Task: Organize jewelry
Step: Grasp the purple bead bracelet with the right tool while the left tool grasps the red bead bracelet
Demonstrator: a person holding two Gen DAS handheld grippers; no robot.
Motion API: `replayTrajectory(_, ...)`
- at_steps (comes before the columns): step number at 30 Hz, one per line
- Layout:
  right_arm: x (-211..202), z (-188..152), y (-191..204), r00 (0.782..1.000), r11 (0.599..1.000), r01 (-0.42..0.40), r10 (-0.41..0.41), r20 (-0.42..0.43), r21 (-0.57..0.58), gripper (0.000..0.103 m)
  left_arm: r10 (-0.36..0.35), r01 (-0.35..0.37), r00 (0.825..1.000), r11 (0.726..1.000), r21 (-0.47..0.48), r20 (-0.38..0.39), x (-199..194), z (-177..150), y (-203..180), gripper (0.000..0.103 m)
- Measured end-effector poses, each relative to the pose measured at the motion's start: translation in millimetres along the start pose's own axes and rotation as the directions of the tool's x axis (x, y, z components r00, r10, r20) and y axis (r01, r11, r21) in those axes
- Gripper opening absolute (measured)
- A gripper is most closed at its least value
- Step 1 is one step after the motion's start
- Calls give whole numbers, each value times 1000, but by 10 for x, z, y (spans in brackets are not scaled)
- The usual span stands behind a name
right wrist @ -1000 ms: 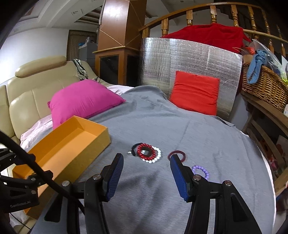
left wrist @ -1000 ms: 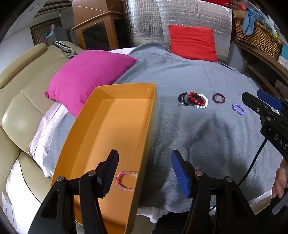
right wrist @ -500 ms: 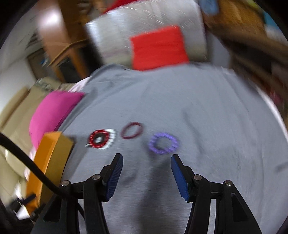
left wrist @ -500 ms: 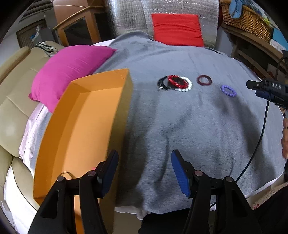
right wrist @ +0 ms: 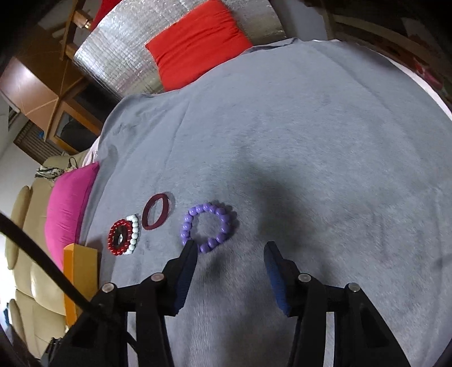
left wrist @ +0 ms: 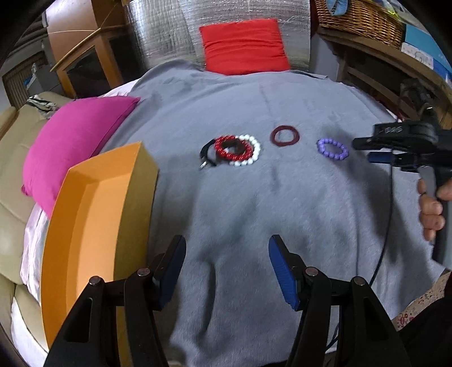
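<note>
A purple bead bracelet (right wrist: 208, 227) lies on the grey blanket (right wrist: 310, 169), just ahead of my right gripper (right wrist: 230, 249). Its left fingertip (right wrist: 189, 248) sits at the bracelet's near rim, and the jaws are closing with nothing between them. Left of it lie a dark red ring bangle (right wrist: 156, 211) and a pile of red and white bead bracelets (right wrist: 124, 234). In the left wrist view the purple bracelet (left wrist: 332, 149), the bangle (left wrist: 284, 136) and the pile (left wrist: 236, 150) form a row. My left gripper (left wrist: 226, 255) stands open over bare blanket beside the orange box (left wrist: 93, 225).
A pink pillow (left wrist: 73, 141) lies behind the box, and a red cushion (left wrist: 244, 46) leans on a silver panel at the far end. A beige sofa (left wrist: 11, 158) runs along the left. A wicker basket (left wrist: 361, 19) sits on shelving at the right. A hand (left wrist: 432, 209) holds the right gripper's handle.
My right gripper swung right and down to the purple bracelet, rolling, and its jaws narrowed. My left gripper moved off the orange box, rightward over the blanket; the pink bracelet in the box left view.
</note>
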State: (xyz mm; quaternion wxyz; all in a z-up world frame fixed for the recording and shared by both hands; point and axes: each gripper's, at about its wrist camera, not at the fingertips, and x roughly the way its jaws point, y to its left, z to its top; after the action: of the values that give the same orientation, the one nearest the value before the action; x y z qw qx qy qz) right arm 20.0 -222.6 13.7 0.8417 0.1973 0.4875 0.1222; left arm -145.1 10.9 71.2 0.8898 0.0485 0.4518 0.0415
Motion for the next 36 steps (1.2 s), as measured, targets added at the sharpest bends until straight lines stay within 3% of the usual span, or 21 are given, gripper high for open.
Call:
replayTrajectory(4, 158, 65, 119, 996, 995, 83, -82, 26, -50, 47, 6, -7, 1000, 1000, -26, -18, 103, 91, 94, 62)
replayTrajectory(8, 352, 70, 204, 982, 976, 189, -185, 40, -112, 37, 20, -21, 1000, 999, -42, -23, 225, 223, 175, 62)
replayTrajectory(10, 367, 65, 271, 974, 963, 224, -217, 64, -147, 25, 20, -21, 1000, 999, -48, -20, 289, 304, 204, 62)
replayTrajectory(12, 371, 59, 308, 975, 962, 218, -209, 69, -162, 12, 15, -15, 1000, 998, -53, -17, 351, 376, 210, 62)
replayTrajectory(21, 362, 52, 264, 979, 966, 203, -196, 63, -160, 11, -43, 41, 999, 997, -71, -18, 832, 881, 232, 61)
replayTrajectory(25, 356, 58, 238, 980, 968, 197, -190, 57, -154, 11, -85, 80, 995, 993, -84, -53, 1098, 1042, 237, 46)
replayTrajectory(29, 354, 50, 254, 980, 968, 200, -193, 56, -154, 11, -121, 110, 988, 987, -117, -95, 1325, 1129, 278, 38)
replayTrajectory(32, 353, 55, 249, 980, 968, 198, -192, 54, -153, 11, -159, 147, 982, 982, -122, -98, 1406, 1164, 269, 25)
replayTrajectory(34, 354, 58, 254, 980, 968, 198, -192, 53, -152, 11, -163, 152, 981, 983, -108, -102, 1425, 1172, 213, 23)
replayTrajectory(36, 351, 59, 257, 980, 968, 199, -193, 53, -152, 11, -168, 158, 980, 983, -97, -107, 1456, 1182, 171, 14)
